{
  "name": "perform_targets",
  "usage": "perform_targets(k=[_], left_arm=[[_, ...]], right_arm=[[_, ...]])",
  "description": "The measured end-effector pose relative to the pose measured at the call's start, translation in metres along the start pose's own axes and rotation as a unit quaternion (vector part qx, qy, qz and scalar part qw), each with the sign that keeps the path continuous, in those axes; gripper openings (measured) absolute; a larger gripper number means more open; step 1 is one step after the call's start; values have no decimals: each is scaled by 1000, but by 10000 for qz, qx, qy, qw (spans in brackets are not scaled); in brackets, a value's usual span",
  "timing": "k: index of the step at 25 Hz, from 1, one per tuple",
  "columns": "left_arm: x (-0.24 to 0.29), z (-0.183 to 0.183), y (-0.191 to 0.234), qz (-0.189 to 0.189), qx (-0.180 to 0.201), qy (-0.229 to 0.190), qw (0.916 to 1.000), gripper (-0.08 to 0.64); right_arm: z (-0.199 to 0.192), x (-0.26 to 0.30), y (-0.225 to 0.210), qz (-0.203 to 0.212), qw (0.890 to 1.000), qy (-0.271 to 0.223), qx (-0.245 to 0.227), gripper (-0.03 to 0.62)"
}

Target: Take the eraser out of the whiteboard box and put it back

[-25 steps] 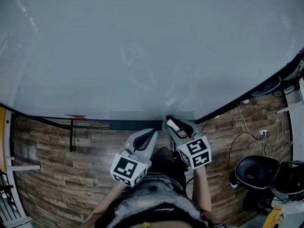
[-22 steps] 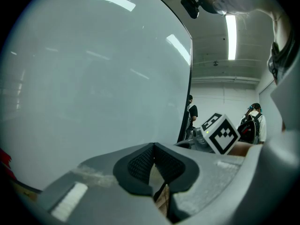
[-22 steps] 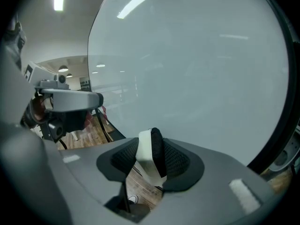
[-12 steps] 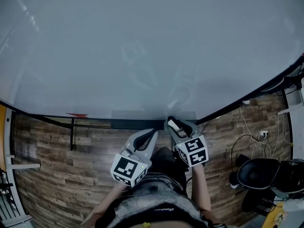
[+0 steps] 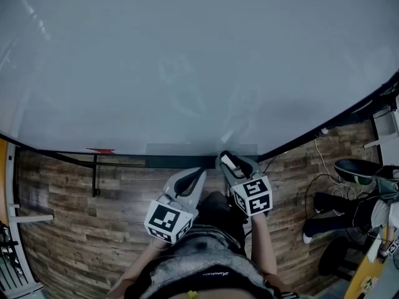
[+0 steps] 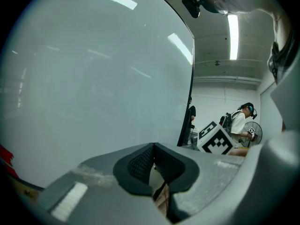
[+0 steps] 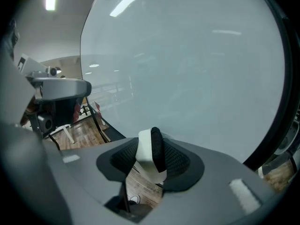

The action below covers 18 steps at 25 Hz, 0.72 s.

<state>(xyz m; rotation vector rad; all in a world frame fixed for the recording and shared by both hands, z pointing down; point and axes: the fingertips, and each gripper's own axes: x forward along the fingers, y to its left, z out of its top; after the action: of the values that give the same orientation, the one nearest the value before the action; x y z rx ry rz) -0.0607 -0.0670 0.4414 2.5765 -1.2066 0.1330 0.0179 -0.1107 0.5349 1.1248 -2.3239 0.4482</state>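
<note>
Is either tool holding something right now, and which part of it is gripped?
The right tool holds the eraser, pinched across its broad faces, near the middle. The left tool is shut, empty.

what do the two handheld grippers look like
Both the left gripper and right gripper are light grey moulded plastic, with curved jaws lined by black textured pads. Each carries a white cube printed with black square markers. The person wears a grey striped top.

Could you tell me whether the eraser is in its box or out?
Out: the right gripper clamps the eraser between its jaws, with floor showing beneath it.
</note>
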Motion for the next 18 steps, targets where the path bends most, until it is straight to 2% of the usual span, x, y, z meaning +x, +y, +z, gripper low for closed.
perform_targets(k=[18], left_arm=[[8, 2, -1, -83, 32, 30, 10000, 0]], right_arm=[[1, 2, 0, 95, 9999, -6, 64, 166]])
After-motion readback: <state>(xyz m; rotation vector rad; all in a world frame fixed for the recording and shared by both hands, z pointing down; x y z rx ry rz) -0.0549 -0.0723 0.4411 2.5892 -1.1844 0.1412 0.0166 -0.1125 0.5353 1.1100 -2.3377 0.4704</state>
